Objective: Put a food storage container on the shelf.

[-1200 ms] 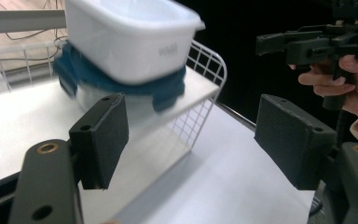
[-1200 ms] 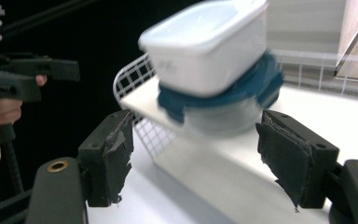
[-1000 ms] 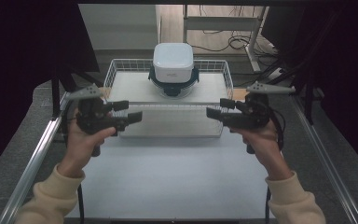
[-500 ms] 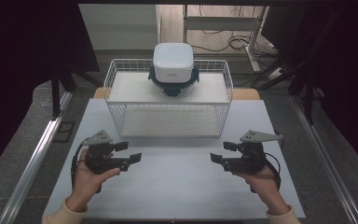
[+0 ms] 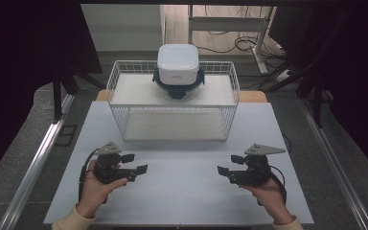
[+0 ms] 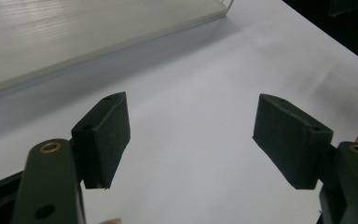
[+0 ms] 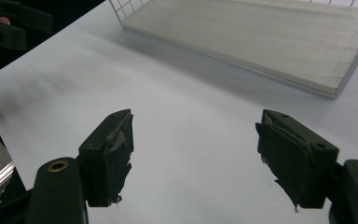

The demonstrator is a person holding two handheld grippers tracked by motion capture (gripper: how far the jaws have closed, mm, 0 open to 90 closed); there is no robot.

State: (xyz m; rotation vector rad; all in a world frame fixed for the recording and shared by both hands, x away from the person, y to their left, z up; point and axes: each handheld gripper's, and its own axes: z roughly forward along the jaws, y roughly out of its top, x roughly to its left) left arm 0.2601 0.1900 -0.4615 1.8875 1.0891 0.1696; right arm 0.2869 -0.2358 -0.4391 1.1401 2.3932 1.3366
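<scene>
The wire basket (image 5: pixel 173 103) stands at the far middle of the white worktop (image 5: pixel 182 191), and it is the thing nearest both grippers. On its upper shelf, at the back, sits a white lidded container (image 5: pixel 178 69) with dark clips at its sides; the lower board inside the basket lies bare.

The left gripper (image 5: pixel 135 163) rests low over the near left of the worktop, held in a hand (image 5: pixel 98 184), and points toward the middle. The right gripper (image 5: pixel 230 166) mirrors it at the near right, held in the other hand (image 5: pixel 268 196). Both are well apart from the basket and from each other. In the left gripper view the fingers (image 6: pixel 103 135) are spread wide with nothing but bare worktop between them; in the right gripper view the fingers (image 7: pixel 109 151) are spread just as wide and hold nothing, and their padding looks frayed and torn at the edges.

Judging from this, the risk lies in the reach forward. The basket is light wire, so a gripper that catches its front rim could push or tip it, and the container on the shelf could slide with it. The worn padding on the right fingers may also grip a smooth lid poorly, so the container might slip if pinched from one side only.
</scene>
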